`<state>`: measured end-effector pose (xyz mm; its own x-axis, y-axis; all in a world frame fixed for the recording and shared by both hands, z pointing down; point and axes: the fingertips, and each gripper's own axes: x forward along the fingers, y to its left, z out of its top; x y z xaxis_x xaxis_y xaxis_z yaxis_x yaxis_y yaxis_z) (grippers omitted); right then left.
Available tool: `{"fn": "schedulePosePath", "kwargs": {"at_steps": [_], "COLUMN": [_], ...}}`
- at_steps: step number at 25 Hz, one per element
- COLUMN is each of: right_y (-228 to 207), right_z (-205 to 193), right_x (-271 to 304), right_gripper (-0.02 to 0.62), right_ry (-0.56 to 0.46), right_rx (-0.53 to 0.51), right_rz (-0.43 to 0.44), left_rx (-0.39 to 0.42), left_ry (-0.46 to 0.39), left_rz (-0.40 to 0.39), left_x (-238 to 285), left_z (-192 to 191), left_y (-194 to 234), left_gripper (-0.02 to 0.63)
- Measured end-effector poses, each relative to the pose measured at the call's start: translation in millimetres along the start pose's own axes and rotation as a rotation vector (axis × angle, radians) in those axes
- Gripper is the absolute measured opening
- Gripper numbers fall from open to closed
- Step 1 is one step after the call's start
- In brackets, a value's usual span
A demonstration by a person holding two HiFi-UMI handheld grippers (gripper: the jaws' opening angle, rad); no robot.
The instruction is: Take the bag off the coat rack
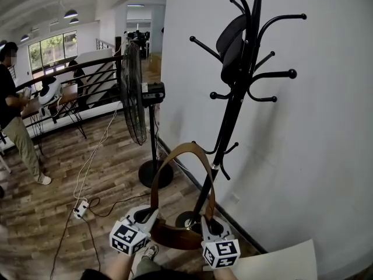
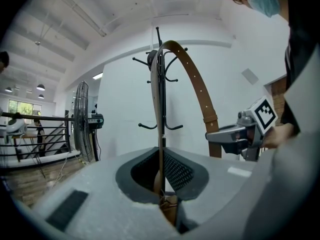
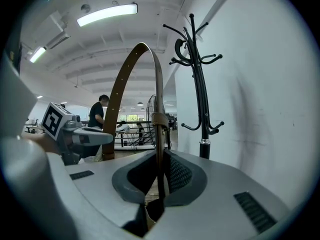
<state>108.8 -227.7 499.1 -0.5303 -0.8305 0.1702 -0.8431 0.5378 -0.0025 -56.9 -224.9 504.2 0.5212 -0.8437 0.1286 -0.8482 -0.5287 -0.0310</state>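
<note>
Against the white wall [image 1: 315, 174], the coat rack [image 1: 232, 115] stands at 1 o'clock. The brown bag [image 1: 175, 237] is off its hooks, low at 6 o'clock. The left tongs [image 1: 147, 216] and right tongs [image 1: 211, 225] are each pinched narrow on a strap [image 1: 201, 156] end. The bag's body runs 9-to-3 and the strap arches toward 12. It is best drawn back level, clear of the low hooks [image 1: 224, 150].
</note>
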Motion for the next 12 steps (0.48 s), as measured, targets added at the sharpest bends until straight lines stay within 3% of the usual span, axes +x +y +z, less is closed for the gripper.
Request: {"fn": "schedulePosePath", "kwargs": {"at_steps": [12], "right_y": [-9.6], "right_z": [-38.1], "right_x": [-11.6], "right_gripper": [0.026], "right_ry": [0.076], "right_rx": [0.01], "right_rz": [-0.022], "left_rx": [-0.051], "left_ry": [0.029], "left_rz": [-0.029], "left_x": [11.6], "left_z": [-24.9], "left_y": [-22.2], "left_gripper": [0.017]}}
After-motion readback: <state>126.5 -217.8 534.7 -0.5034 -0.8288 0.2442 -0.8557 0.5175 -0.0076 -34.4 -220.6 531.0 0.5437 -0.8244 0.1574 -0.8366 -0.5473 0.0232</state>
